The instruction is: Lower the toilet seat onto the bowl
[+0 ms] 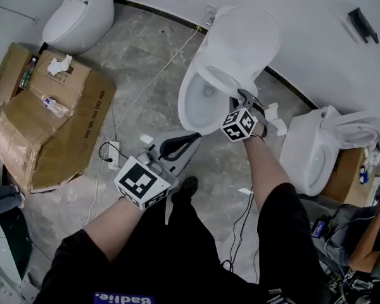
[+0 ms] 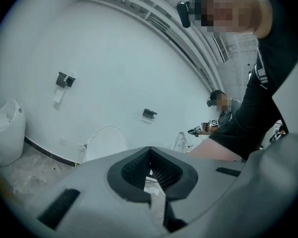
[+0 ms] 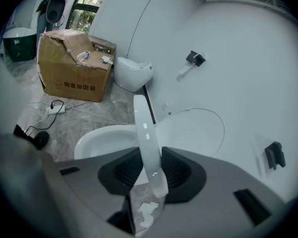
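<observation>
A white toilet stands against the wall with its lid [image 1: 244,40] raised and its bowl [image 1: 189,113] uncovered. The toilet seat [image 1: 223,80] tilts between lid and bowl. My right gripper [image 1: 242,95] is shut on the seat's front rim; in the right gripper view the rim [image 3: 146,143] runs upright between the two dark pads, above the bowl [image 3: 102,139]. My left gripper [image 1: 196,137] hovers low in front of the bowl, shut with nothing in it. In the left gripper view its tips [image 2: 149,150] meet, with the raised lid [image 2: 105,144] far behind.
Flattened cardboard boxes [image 1: 50,119] lie at the left, and another white fixture [image 1: 79,14] stands behind them. A second toilet [image 1: 316,147] stands at the right. A power strip [image 1: 114,154] and cables cross the marble floor. Another person [image 1: 367,233] crouches at the lower right.
</observation>
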Demonstrator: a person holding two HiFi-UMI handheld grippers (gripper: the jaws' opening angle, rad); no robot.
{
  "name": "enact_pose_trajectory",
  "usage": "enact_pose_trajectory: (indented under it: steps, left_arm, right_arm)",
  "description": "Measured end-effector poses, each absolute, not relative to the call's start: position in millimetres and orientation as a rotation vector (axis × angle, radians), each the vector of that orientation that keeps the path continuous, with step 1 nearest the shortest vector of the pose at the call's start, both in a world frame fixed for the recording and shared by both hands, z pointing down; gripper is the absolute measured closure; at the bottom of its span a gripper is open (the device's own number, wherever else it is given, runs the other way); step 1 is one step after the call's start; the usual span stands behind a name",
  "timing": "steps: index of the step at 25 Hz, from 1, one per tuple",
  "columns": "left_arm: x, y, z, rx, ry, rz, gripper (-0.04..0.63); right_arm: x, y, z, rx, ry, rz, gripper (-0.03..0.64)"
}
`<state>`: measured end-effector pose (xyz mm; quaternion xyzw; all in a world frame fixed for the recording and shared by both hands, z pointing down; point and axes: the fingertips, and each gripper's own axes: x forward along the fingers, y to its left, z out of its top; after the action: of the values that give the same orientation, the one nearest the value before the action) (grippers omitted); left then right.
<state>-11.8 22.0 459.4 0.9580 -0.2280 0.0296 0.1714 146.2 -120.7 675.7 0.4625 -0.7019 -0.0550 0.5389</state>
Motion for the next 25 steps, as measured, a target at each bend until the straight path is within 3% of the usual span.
enact_pose_trajectory:
  steps: [14,25]
  left_arm:
    - [-2.9,36.2,481.5,2.638,-0.775,0.019,0.58]
    - [-35.2,33.9,504.6,2.641,-0.742,-0.046,0.58]
  right_arm:
    - [117.0,-78.1,719.5,0.929,-1.701,-0.18,0.495]
    - [99.0,-40.6,767.4,0.97,-1.661,-0.211,0.486]
